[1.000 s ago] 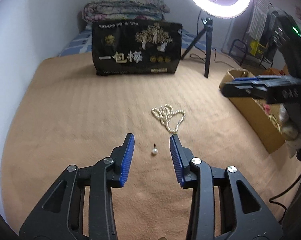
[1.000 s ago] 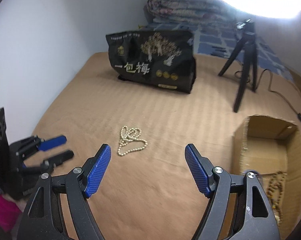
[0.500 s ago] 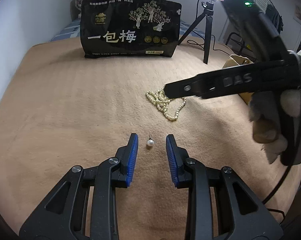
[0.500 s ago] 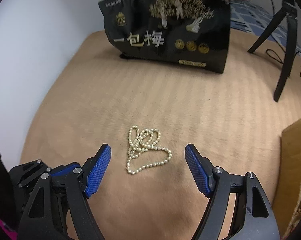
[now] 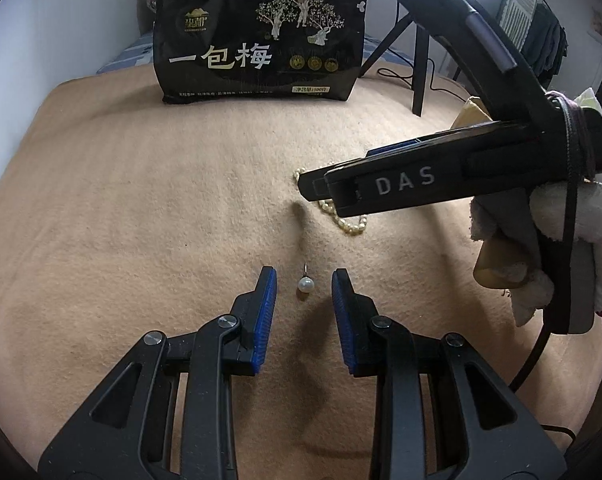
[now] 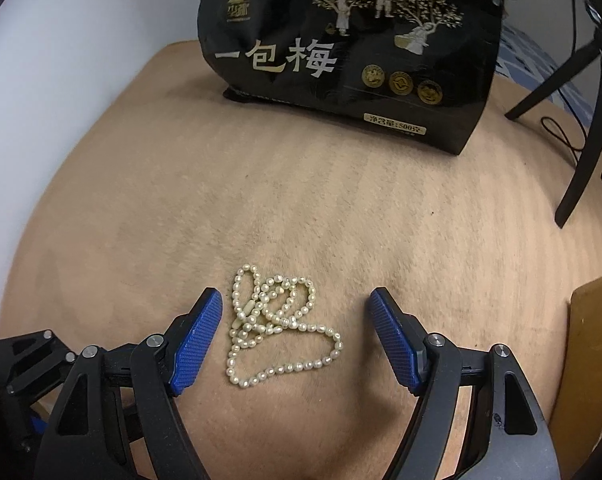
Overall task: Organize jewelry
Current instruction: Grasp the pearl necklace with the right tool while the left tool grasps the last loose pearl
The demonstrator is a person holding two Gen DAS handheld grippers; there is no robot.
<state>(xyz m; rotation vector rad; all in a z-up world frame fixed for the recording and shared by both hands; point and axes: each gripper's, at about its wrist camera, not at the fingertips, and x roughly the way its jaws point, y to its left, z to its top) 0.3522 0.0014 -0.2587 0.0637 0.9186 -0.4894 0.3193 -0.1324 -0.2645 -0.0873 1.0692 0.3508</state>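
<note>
Tan blanket (image 5: 141, 208) fills both views, with a black snack bag (image 5: 261, 40) standing at the top. Low in the left wrist view, the left gripper (image 5: 304, 280) has its blue fingers apart on either side of a pearl earring (image 5: 305, 284), not touching it. Low in the right wrist view, the right gripper (image 6: 295, 312) is spread wide around a tangled pearl necklace (image 6: 279, 324).
</note>
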